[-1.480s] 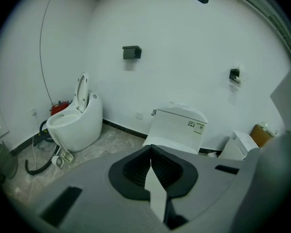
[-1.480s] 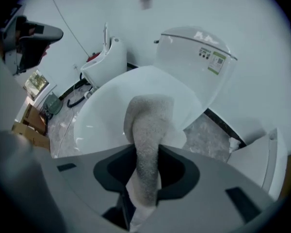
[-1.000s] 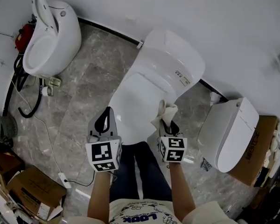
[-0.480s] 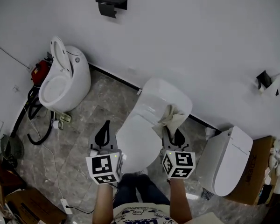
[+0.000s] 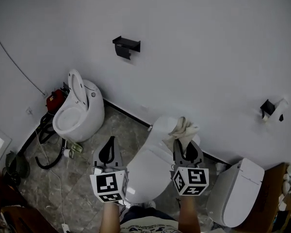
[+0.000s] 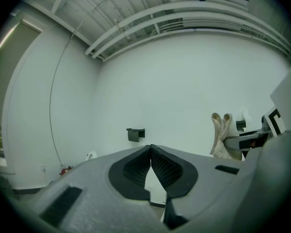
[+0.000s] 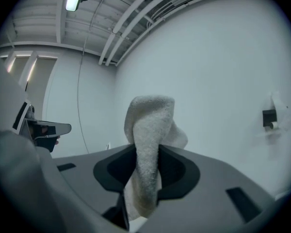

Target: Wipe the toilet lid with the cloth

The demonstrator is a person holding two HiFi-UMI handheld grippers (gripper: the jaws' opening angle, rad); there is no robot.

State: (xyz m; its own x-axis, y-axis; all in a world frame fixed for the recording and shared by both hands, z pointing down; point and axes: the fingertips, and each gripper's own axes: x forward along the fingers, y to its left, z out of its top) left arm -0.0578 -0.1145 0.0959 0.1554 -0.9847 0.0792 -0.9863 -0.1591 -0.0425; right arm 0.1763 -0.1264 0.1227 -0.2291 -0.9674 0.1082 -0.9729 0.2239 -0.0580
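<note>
My right gripper (image 5: pixel 186 148) clamps the cloth (image 5: pixel 183 128) between its jaws, ready to wipe the toilet lid (image 5: pixel 148 171) below them, while my left gripper (image 5: pixel 108 150) has its jaws closed on nothing.

A pale cloth (image 5: pixel 184 128) is held in the right gripper (image 5: pixel 186 144), its loose end standing up above the jaws, over the far end of the closed white toilet lid (image 5: pixel 148 171). The left gripper (image 5: pixel 110 141) is held just beside the lid's left edge. A second toilet (image 5: pixel 80 118) is seen further left, below a black wall holder (image 5: pixel 126 46).
</note>
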